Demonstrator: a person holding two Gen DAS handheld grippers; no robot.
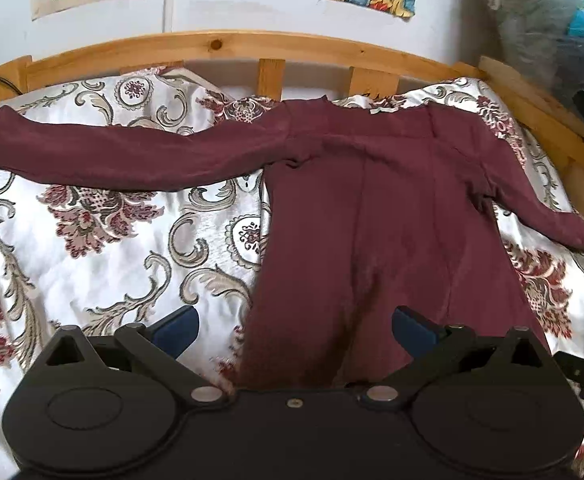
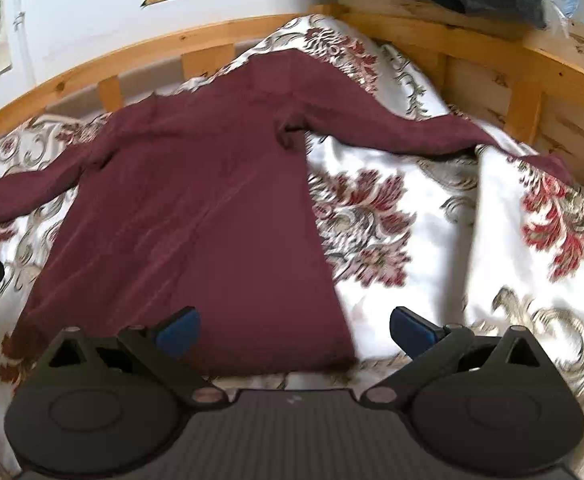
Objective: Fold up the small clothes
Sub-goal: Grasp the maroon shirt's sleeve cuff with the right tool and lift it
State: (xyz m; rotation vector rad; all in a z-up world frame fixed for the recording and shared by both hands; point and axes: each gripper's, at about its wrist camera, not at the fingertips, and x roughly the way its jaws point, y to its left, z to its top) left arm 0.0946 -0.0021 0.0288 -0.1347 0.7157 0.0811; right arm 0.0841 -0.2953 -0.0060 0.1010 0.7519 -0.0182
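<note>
Maroon long-sleeved knit top [image 1: 372,208] flat on bed | left gripper [image 1: 295,330], right gripper [image 2: 295,330] spread, empty | pinch hem corners evenly

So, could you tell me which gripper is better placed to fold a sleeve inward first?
Probably left: the left gripper faces the maroon long-sleeved top's flat, outstretched sleeve; the other drapes downward.

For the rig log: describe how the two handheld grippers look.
The left gripper and right gripper look alike: black plastic bodies with round discs, angled linkage arms on silver pivot pins, and blue fingertips. The right body has a ribbed grey top.
</note>
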